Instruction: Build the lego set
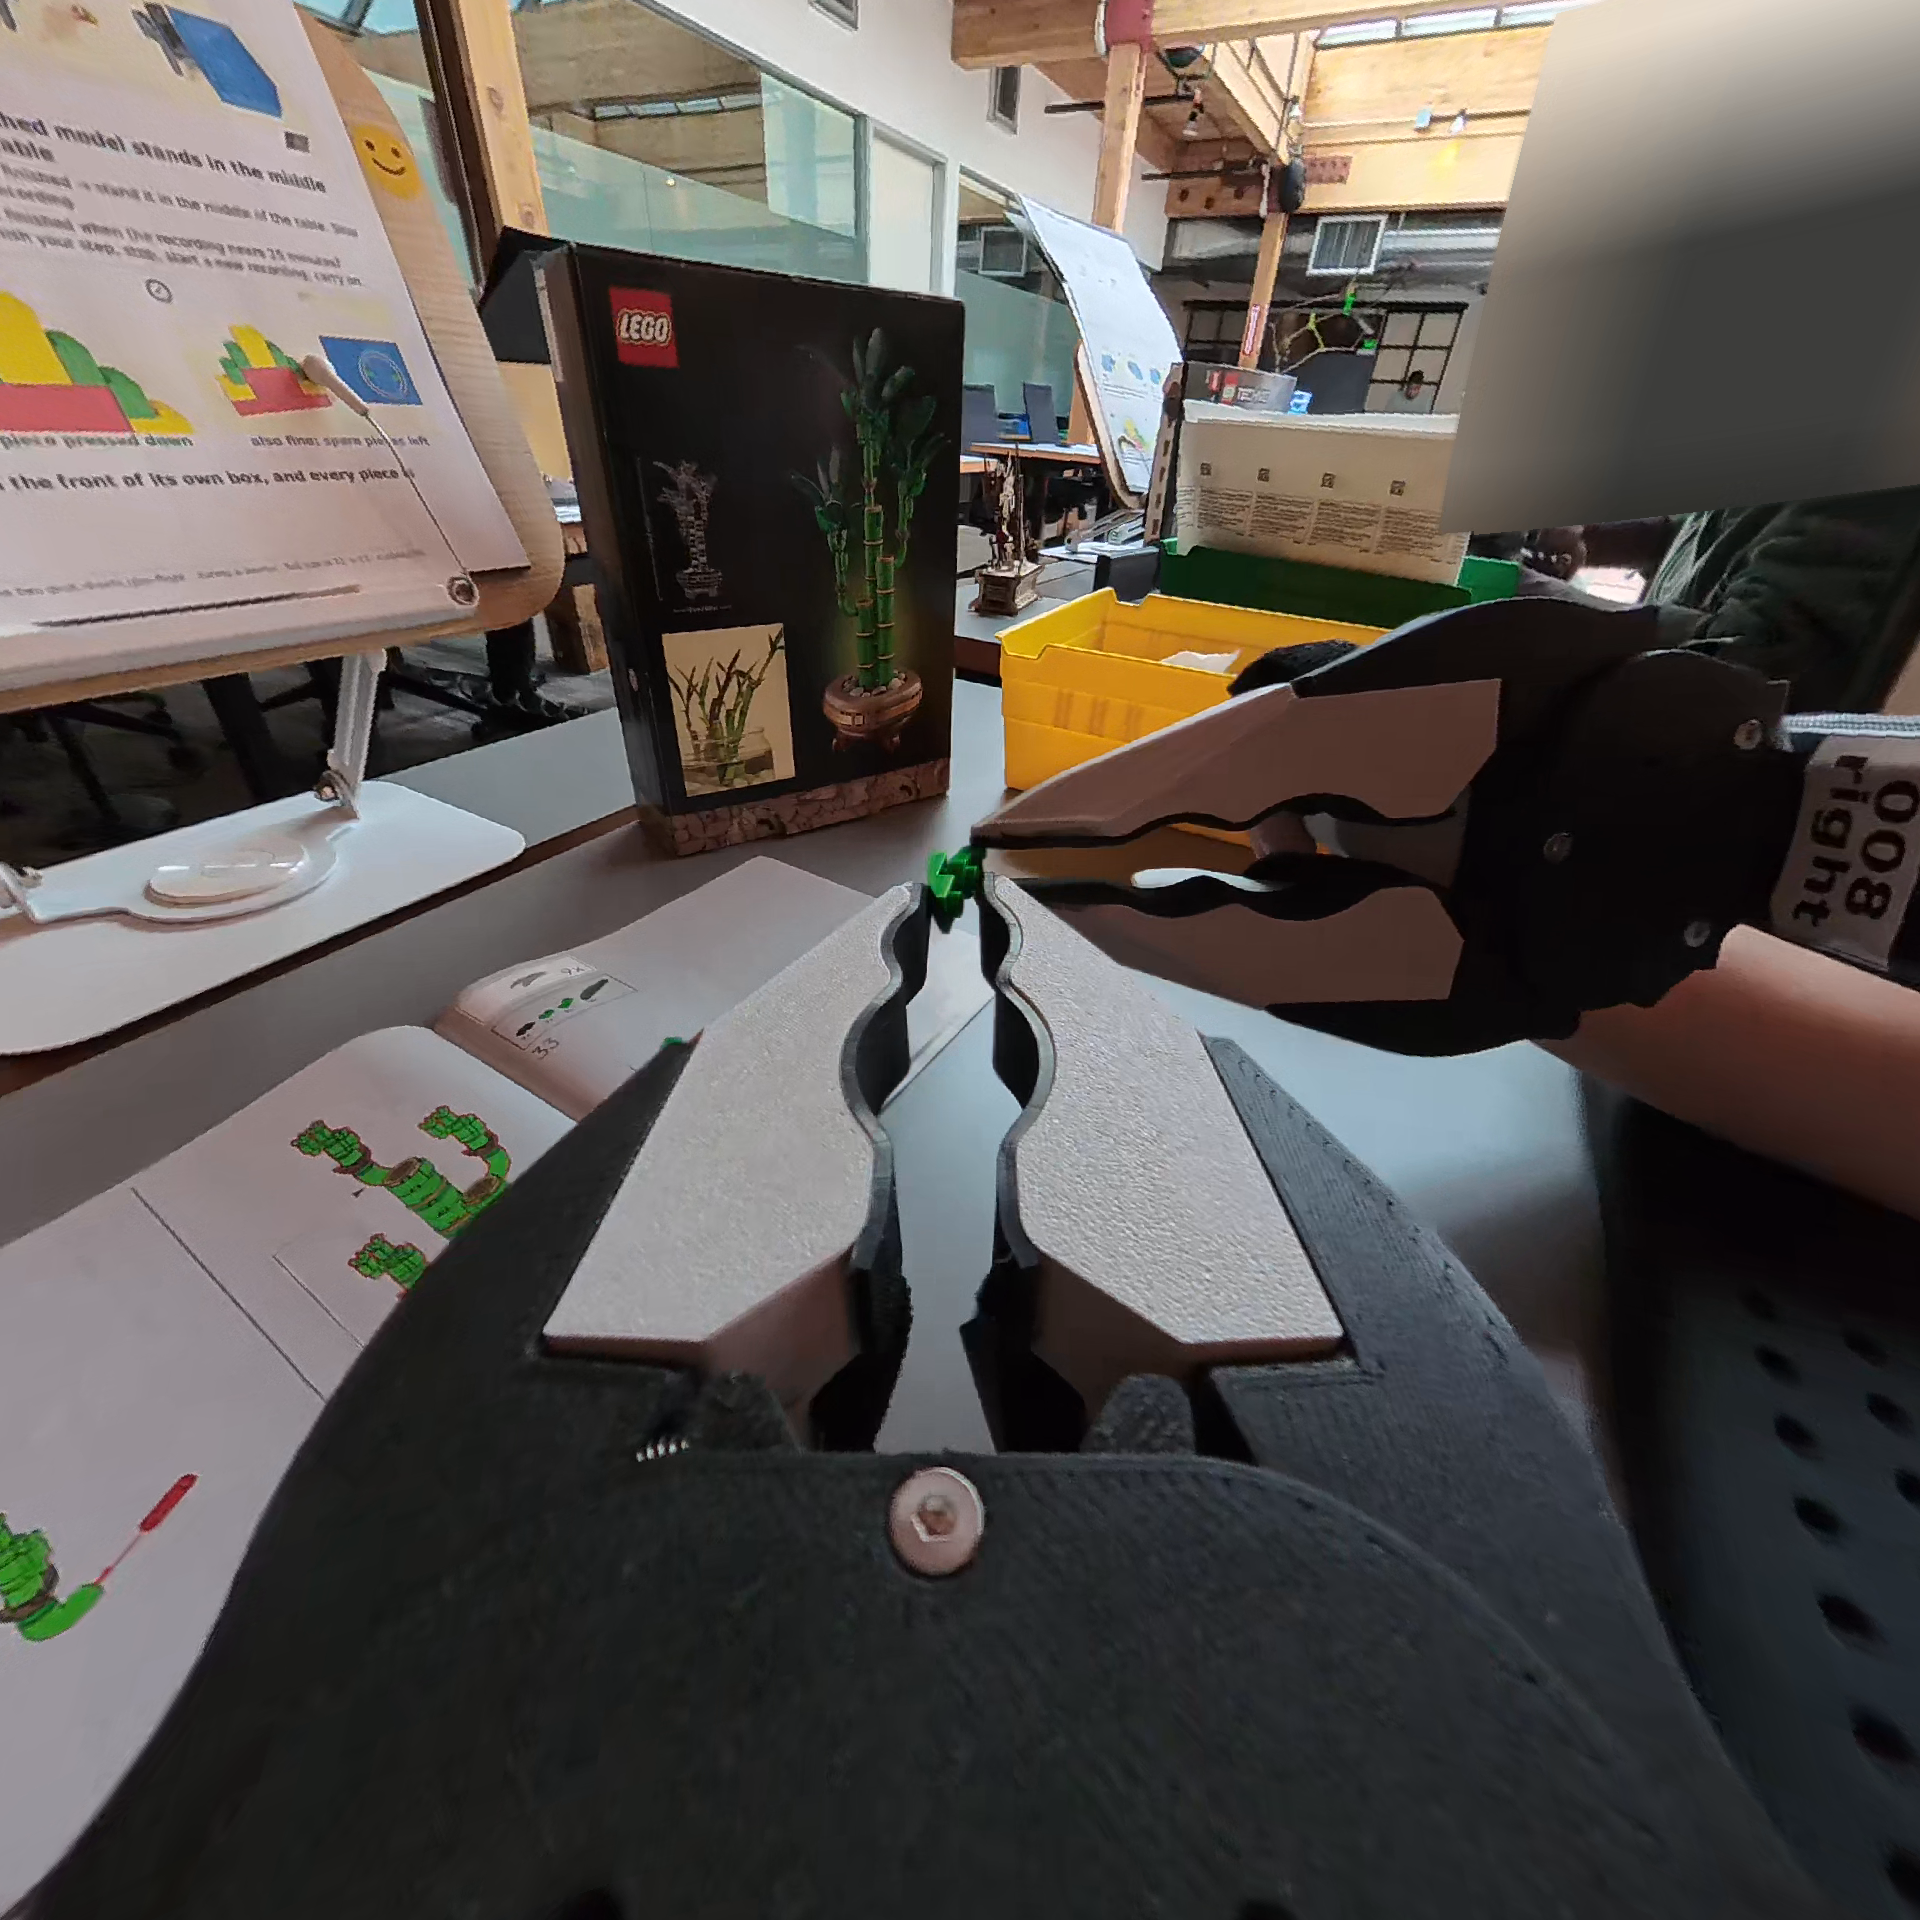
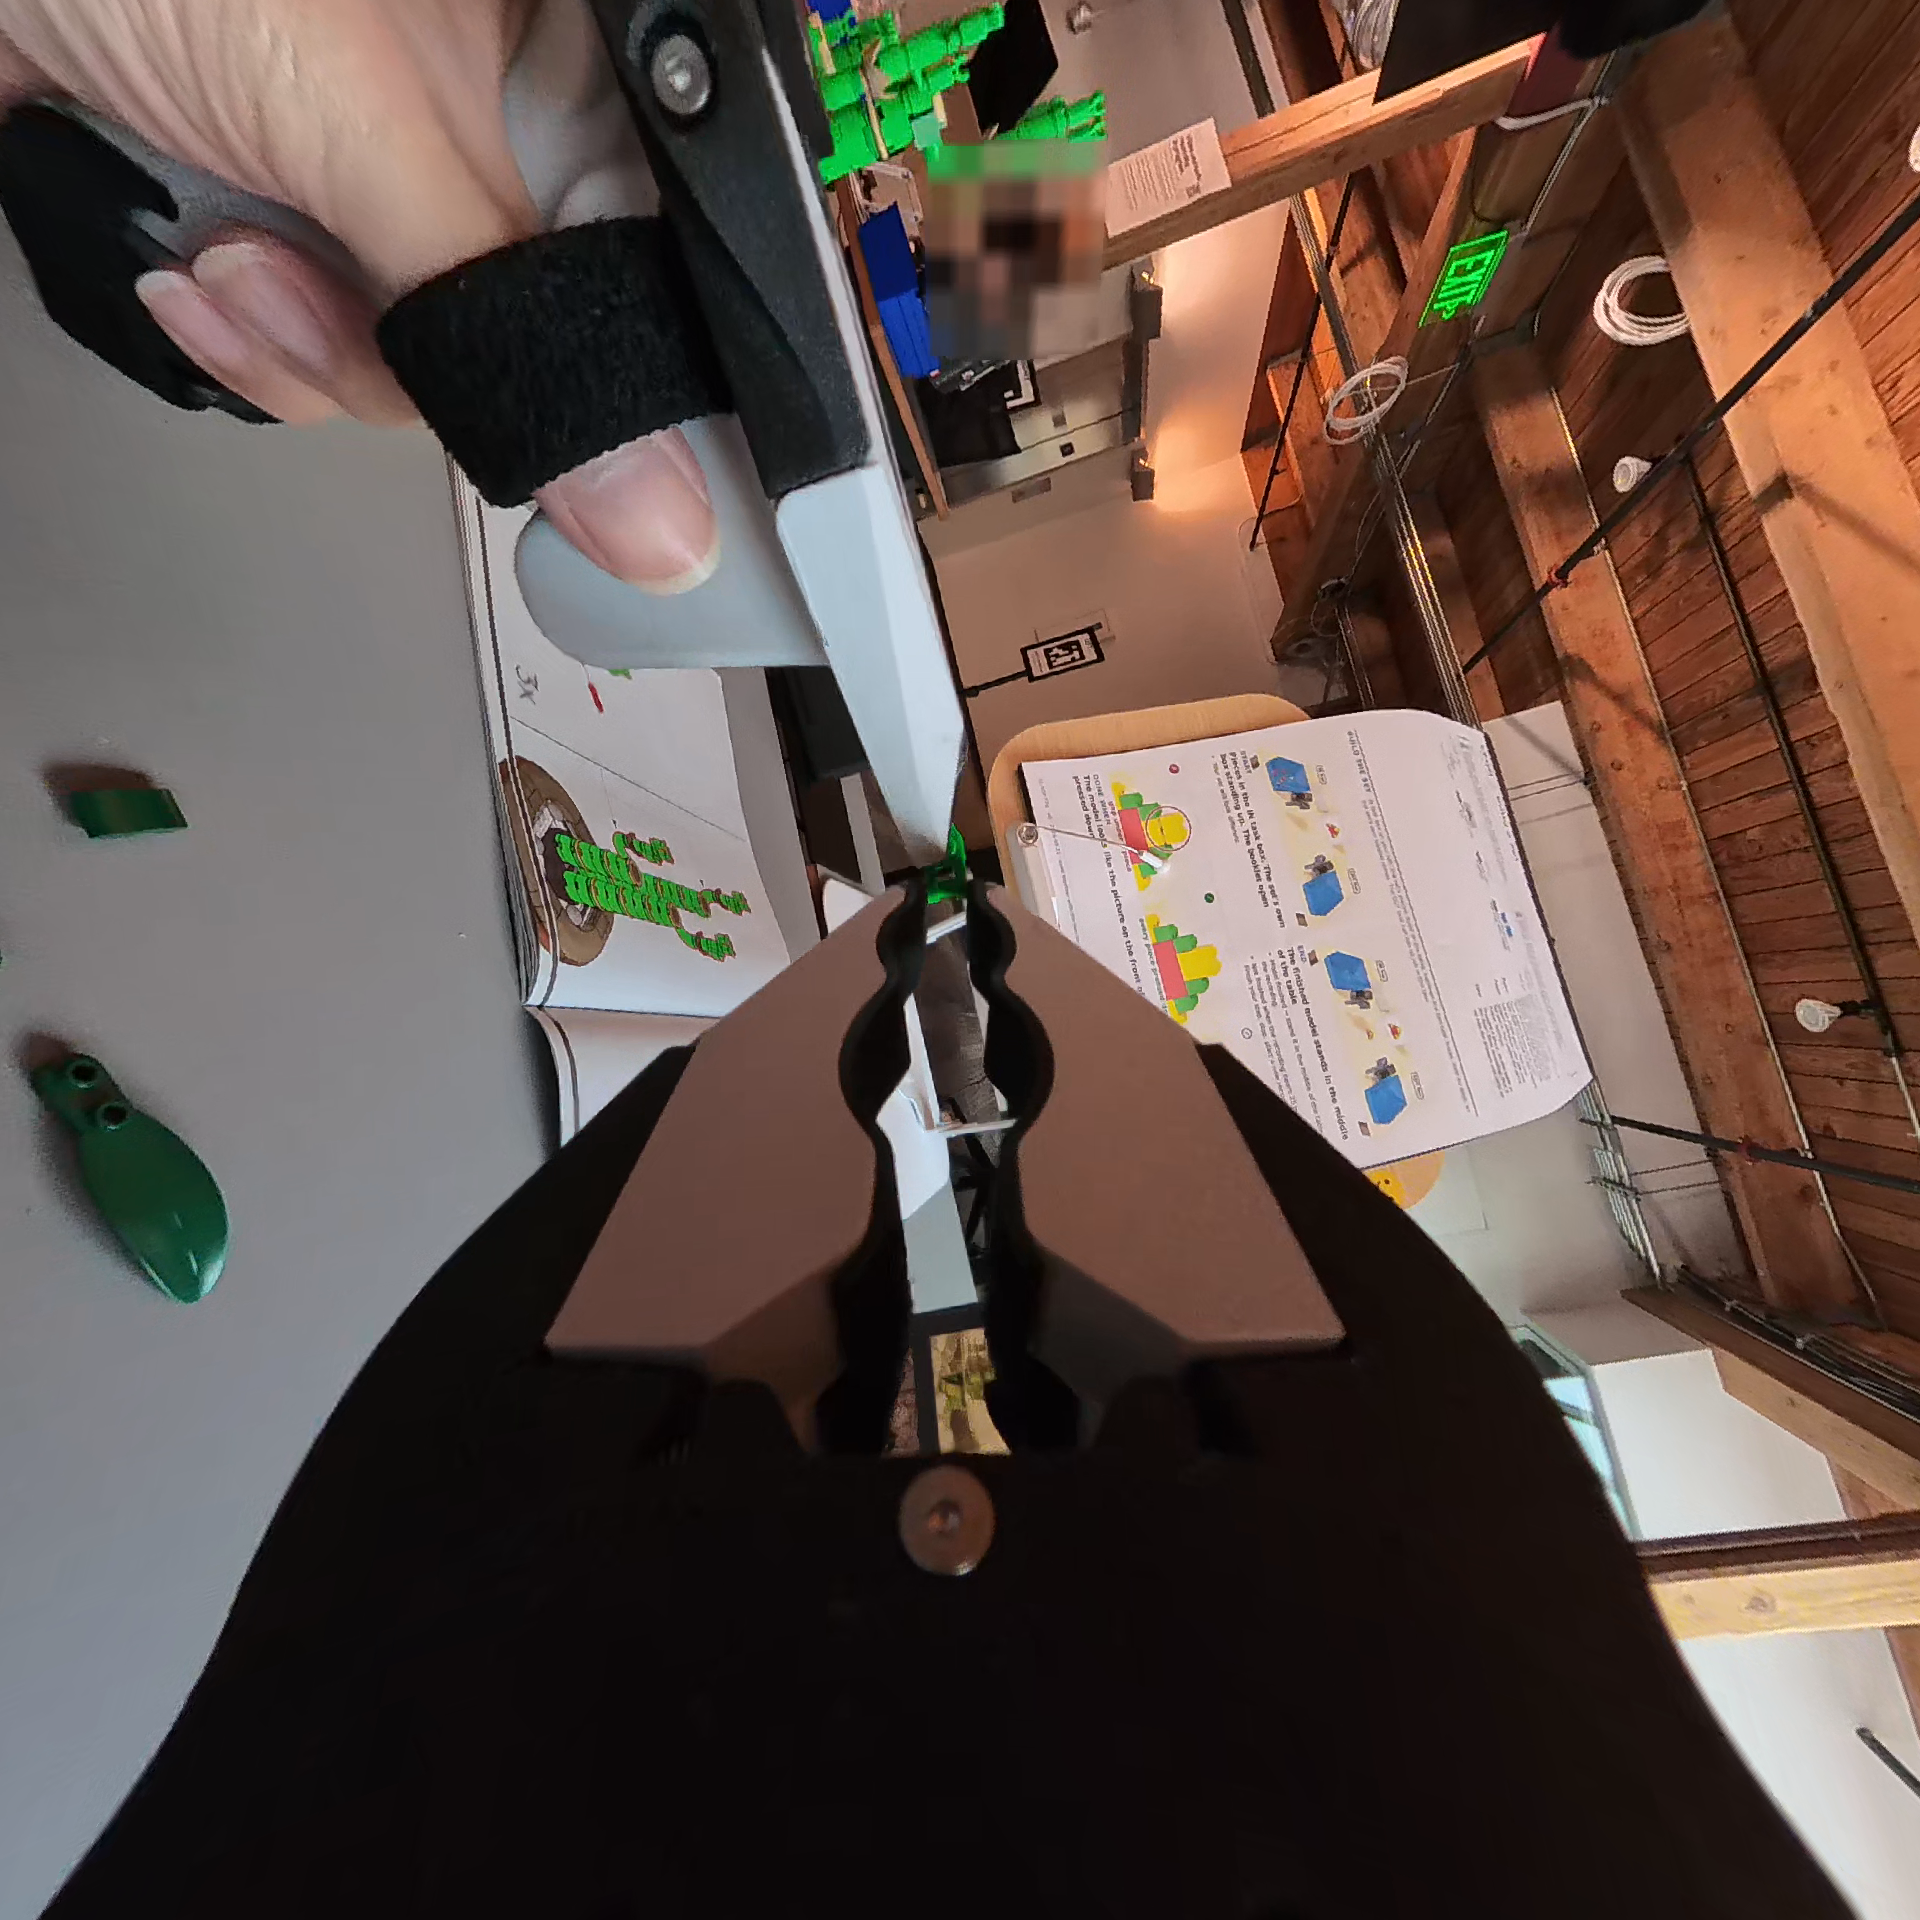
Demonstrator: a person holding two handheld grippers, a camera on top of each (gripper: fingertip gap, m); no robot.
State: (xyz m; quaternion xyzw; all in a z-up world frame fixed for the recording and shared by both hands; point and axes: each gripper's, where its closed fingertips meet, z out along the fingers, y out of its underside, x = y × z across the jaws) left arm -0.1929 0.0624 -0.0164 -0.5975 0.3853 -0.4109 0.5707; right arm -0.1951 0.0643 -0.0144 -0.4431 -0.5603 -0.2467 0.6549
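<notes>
Slippage is the risk: left gripper (image 1: pixel 954 902) and right gripper (image 1: pixel 989 860), at frame centre, each pinch the small green Lego piece (image 1: pixel 956 885) by bare tips. Jaws nearly closed; a twist could fling it.

Two handheld grippers meeting tip to tip above the worktop (image 1: pixel 1403 1143).

Left gripper (image 1: pixel 954 902) pointing forward and slightly up, fingers nearly closed, tips pinching a small green piece (image 1: pixel 956 883). Right gripper (image 1: pixel 992 857) reaching in from the right, lying roughly level, its two fingers stacked one above the other and drawn almost together, tips touching the same green piece. Right forearm (image 1: pixel 1714 1049) bare, extending off to the right behind a labelled wrist band (image 1: pixel 1849 852). Left hand (image 2: pixel 343 208) wrapped round its gripper, one finger (image 2: pixel 623 499) through a black strap.
</notes>
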